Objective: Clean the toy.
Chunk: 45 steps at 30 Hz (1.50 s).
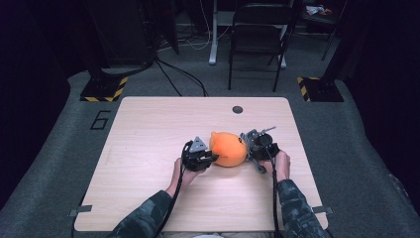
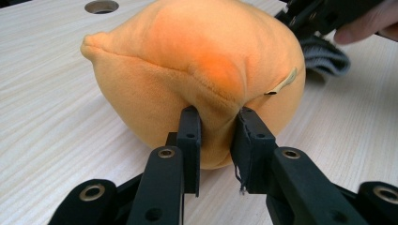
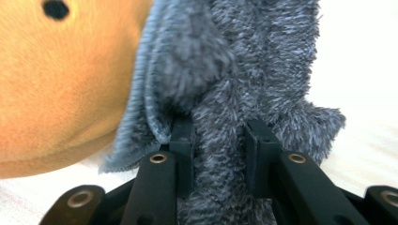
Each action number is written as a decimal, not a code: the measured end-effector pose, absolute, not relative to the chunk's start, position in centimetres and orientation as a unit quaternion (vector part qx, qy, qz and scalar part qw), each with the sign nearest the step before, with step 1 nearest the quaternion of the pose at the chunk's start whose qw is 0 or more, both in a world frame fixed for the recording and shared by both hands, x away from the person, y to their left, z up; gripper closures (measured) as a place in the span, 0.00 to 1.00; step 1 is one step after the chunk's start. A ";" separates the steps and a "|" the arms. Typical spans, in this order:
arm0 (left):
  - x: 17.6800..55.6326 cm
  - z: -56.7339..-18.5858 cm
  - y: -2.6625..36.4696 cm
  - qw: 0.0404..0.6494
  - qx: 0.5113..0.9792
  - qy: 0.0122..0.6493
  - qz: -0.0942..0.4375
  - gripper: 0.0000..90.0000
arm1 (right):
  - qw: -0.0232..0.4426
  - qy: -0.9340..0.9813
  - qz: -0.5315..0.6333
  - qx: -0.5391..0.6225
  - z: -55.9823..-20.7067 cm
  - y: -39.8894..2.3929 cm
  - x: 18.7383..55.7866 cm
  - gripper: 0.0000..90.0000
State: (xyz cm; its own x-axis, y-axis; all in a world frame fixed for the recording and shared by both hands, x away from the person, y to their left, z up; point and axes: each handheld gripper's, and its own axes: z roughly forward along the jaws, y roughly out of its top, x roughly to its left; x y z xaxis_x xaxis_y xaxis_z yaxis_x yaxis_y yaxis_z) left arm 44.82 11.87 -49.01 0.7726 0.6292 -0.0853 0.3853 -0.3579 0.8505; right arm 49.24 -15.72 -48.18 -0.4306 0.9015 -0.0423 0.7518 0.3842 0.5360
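Plush fills the middle of the pale wooden table [image 1: 148, 148]: a round orange stuffed toy [image 1: 228, 148] with a stitched seam, a small pointed nub, a black dot eye and a fuzzy grey fabric part [image 3: 234, 93] on its right side. Orange fabric is pinched by the left gripper [image 2: 216, 140]; the grey fabric is clamped by the right gripper [image 3: 218, 150].

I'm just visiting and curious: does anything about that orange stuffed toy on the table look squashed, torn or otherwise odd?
No tear shows. The orange plush toy is puckered where the left gripper pinches a fold of its fabric. The right gripper clamps a grey fuzzy cloth piece beside it; whether that piece is sewn to the toy, I cannot tell.
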 end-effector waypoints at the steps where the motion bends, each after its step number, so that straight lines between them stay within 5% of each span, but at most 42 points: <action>1: 44.8 -49.0 12.0 0.472 0.815 0.310 0.127 0.81 | 0.175 0.815 0.223 0.506 -47.7 -15.7 49.1 0.77; 5: 44.9 -49.0 12.0 0.473 0.814 0.311 0.132 0.81 | 0.216 0.800 0.266 0.492 -45.0 -15.6 48.4 0.77; 11: 44.8 -49.0 12.0 0.471 0.816 0.308 0.134 0.81 | 0.176 0.809 0.334 0.450 -41.0 -13.6 46.7 0.77; 14: 44.8 -49.1 12.0 0.472 0.814 0.311 0.133 0.81 | 0.146 0.846 0.296 0.419 -41.9 -11.7 46.6 0.77; 18: 44.9 -49.2 12.0 0.473 0.812 0.314 0.134 0.79 | 0.163 0.846 0.285 0.419 -43.1 -11.0 46.7 0.77; 24: 45.0 -49.4 12.1 0.453 0.825 0.300 0.158 0.56 | 0.176 0.829 0.305 0.434 -43.5 -11.3 46.7 0.77; 29: 45.0 -50.0 11.9 0.456 0.820 0.293 0.183 0.50 | 0.179 0.821 0.317 0.440 -43.6 -11.5 46.8 0.77; 34: 44.1 -50.7 11.2 0.455 0.822 0.244 0.241 0.66 | 0.179 0.820 0.322 0.438 -43.9 -11.6 47.0 0.77; 45: 43.8 -50.2 11.1 0.452 0.822 0.243 0.248 0.90 | 0.180 0.823 0.325 0.430 -43.5 -11.6 46.9 0.77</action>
